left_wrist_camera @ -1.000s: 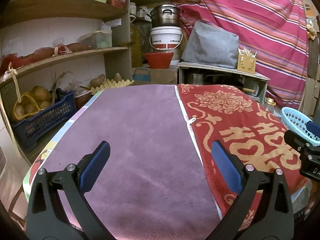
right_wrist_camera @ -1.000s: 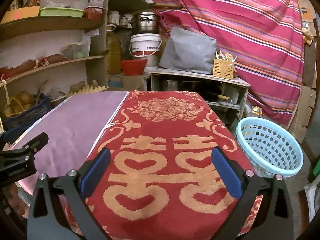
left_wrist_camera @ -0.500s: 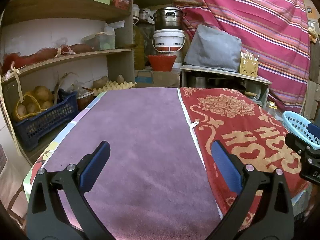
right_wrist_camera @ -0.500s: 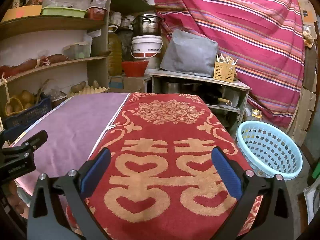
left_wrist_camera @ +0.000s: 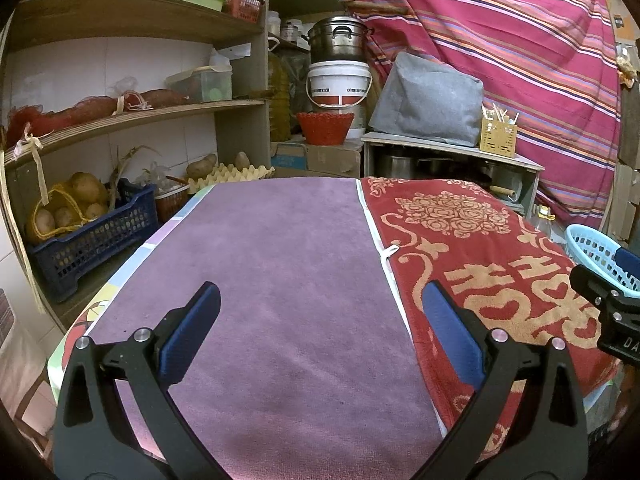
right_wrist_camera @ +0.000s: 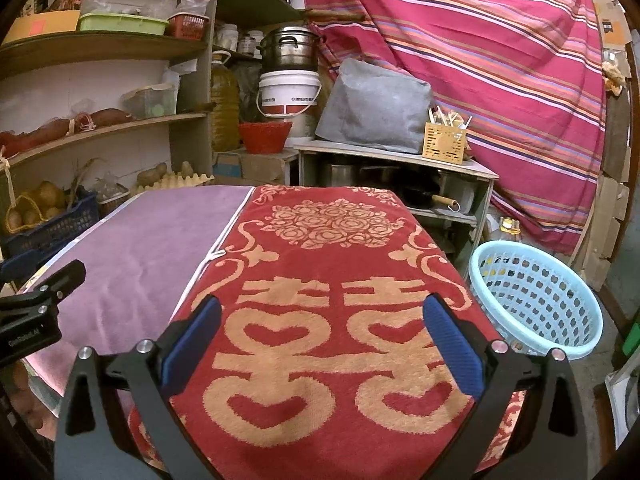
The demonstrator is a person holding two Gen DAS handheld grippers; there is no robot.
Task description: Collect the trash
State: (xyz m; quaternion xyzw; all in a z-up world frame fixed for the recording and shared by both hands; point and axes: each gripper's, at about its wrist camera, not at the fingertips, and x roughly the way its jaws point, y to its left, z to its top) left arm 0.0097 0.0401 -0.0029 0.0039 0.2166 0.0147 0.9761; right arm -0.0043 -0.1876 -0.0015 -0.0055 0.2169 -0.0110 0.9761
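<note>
My left gripper is open and empty above the near part of the purple towel. My right gripper is open and empty above the red towel with gold hearts. A light blue plastic basket stands on the floor to the right of the table; its rim shows in the left wrist view. I see no loose trash on the towels. The right gripper shows at the right edge of the left wrist view, and the left gripper shows at the left edge of the right wrist view.
Wooden shelves with potatoes in a blue crate stand at the left. A white bucket, a red bowl and a low cabinet with a grey cover stand behind the table. A striped cloth hangs at the back right.
Both views have pulled back and tilted up slightly, so the shelves and back wall sit a little lower in frame. Both grippers stay open and empty.
</note>
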